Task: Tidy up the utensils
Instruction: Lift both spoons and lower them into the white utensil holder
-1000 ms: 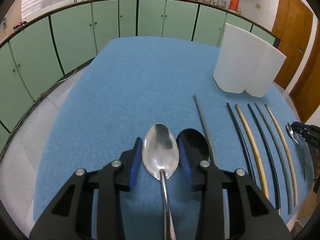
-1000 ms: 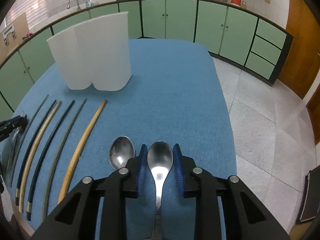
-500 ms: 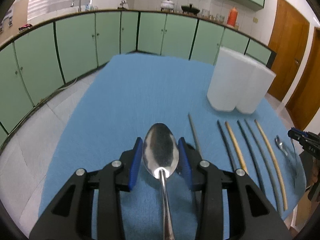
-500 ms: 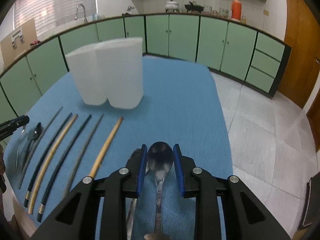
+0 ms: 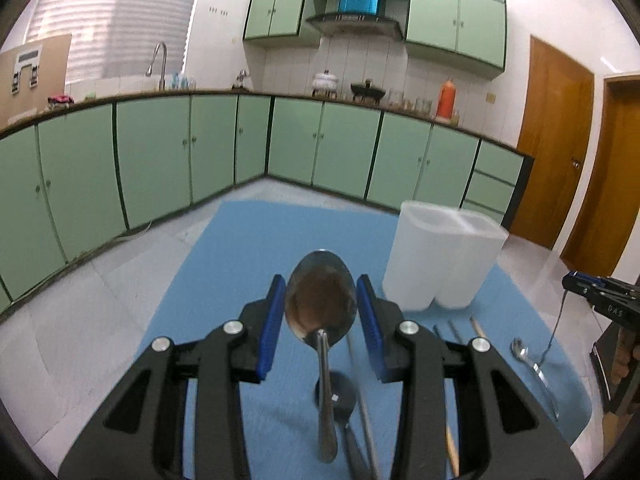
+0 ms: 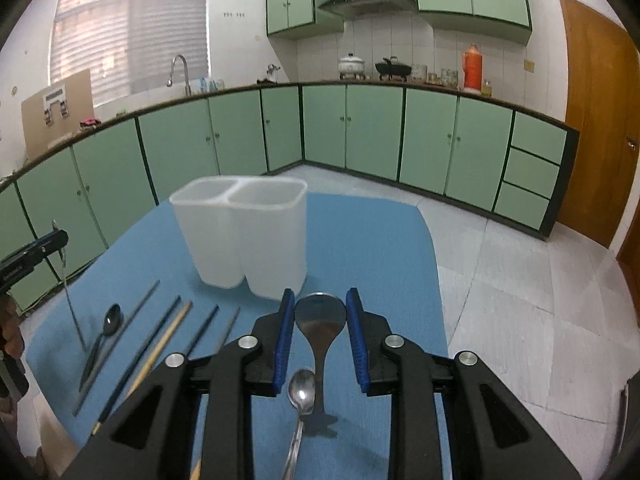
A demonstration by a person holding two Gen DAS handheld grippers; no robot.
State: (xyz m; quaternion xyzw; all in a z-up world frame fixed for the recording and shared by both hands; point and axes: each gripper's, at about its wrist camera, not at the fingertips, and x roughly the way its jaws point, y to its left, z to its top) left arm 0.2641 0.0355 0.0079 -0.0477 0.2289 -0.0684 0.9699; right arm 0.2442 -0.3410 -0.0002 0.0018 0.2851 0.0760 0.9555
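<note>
Counter (image 6: pixel 380 240) w/ blue mat, bare past the white bin (image 6: pixel 244 236). Bin sits ahead of both hand-held grippers. Left hand-held gripper (image 5: pixel 320 316) clamps a spoon (image 5: pixel 320 308), raised, bin to its right. Right hand-held gripper (image 6: pixel 320 328) clamps another spoon (image 6: pixel 319 320), just short of bin. Chopsticks (image 6: pixel 160 344) lie left of bin.
</note>
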